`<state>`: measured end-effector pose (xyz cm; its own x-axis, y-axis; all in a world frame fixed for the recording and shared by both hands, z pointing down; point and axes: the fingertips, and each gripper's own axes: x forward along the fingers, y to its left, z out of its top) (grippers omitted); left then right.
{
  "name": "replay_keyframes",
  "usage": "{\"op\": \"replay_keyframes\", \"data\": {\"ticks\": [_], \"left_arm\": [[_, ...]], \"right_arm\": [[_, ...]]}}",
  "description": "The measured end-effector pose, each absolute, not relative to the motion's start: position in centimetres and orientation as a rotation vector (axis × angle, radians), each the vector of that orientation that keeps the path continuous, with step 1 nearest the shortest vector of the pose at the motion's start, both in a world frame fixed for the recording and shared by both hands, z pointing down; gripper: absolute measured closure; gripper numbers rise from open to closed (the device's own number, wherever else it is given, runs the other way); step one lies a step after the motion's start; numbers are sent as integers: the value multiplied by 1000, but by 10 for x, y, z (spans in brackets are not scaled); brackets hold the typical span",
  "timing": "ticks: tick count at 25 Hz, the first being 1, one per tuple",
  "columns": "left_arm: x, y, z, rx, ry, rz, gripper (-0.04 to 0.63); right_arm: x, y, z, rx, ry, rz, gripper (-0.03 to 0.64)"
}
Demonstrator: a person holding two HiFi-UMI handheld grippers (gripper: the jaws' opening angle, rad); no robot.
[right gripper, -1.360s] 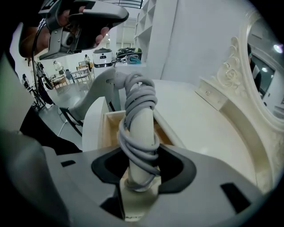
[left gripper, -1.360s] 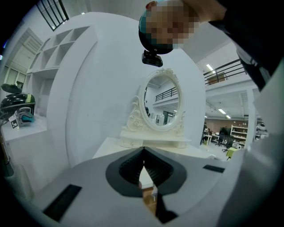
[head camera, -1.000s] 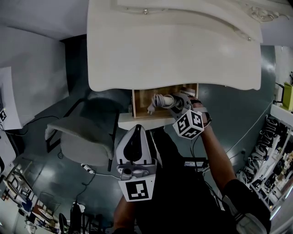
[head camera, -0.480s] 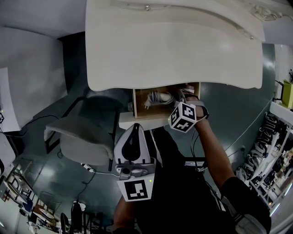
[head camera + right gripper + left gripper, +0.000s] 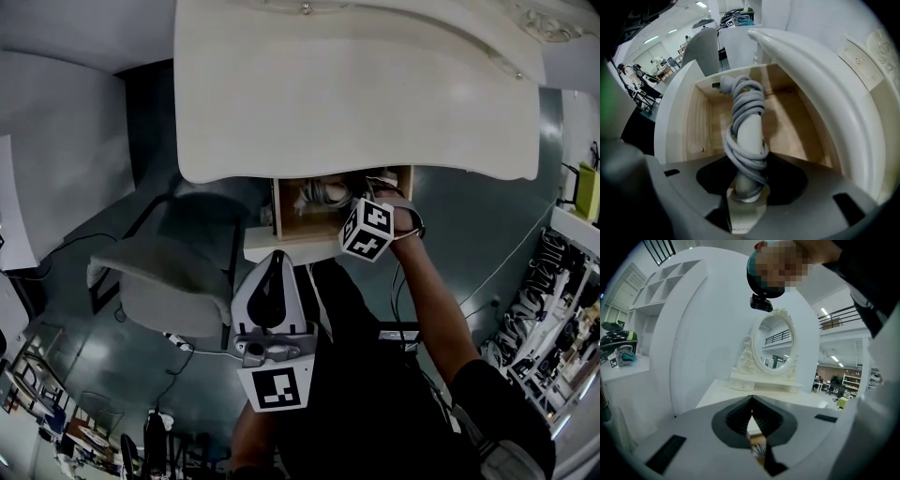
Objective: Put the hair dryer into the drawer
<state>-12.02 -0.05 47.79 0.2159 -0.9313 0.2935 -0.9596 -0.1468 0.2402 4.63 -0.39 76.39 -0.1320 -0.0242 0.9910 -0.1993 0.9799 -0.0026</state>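
The grey hair dryer (image 5: 749, 126), its cord wound round the handle, hangs over the open wooden drawer (image 5: 787, 126), plug end pointing toward the drawer's back. My right gripper (image 5: 749, 161) is shut on its lower end. In the head view the hair dryer (image 5: 323, 194) is partly hidden under the tabletop edge, inside the drawer (image 5: 281, 223), and the right gripper (image 5: 361, 211) points down into it. My left gripper (image 5: 275, 261) is held in front of the person's body, short of the drawer front. The left gripper (image 5: 751, 401) is shut with nothing between its pads.
The white dressing table top (image 5: 356, 84) overhangs the back of the drawer. An ornate oval mirror (image 5: 774, 345) stands on it. A grey chair (image 5: 169, 281) is to the left of the drawer, and a cable (image 5: 183, 347) lies on the floor.
My right gripper has sunk with the hair dryer deeper into the drawer, slipping further under the tabletop edge. The left gripper has stayed in place.
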Motion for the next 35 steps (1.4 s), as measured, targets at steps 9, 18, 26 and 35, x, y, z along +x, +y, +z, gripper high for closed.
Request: {"op": "replay_keyframes", "data": {"ticks": [9,18,26,35], "left_arm": [[-123,2,483,2111,-1765,104,572],[-125,7,487,2108,-1755,117,572],[-126,11,492,2099,-1751,120,572],[-125,16,492,2097,-1743,117,572]], "right_arm": [[44,-7,777,164,-1631,156,417],[41,-4,789,145,-1582,128,417],[41,-5,793,158,-1567,129,417],[41,-6,796,155,-1557,136,410]]}}
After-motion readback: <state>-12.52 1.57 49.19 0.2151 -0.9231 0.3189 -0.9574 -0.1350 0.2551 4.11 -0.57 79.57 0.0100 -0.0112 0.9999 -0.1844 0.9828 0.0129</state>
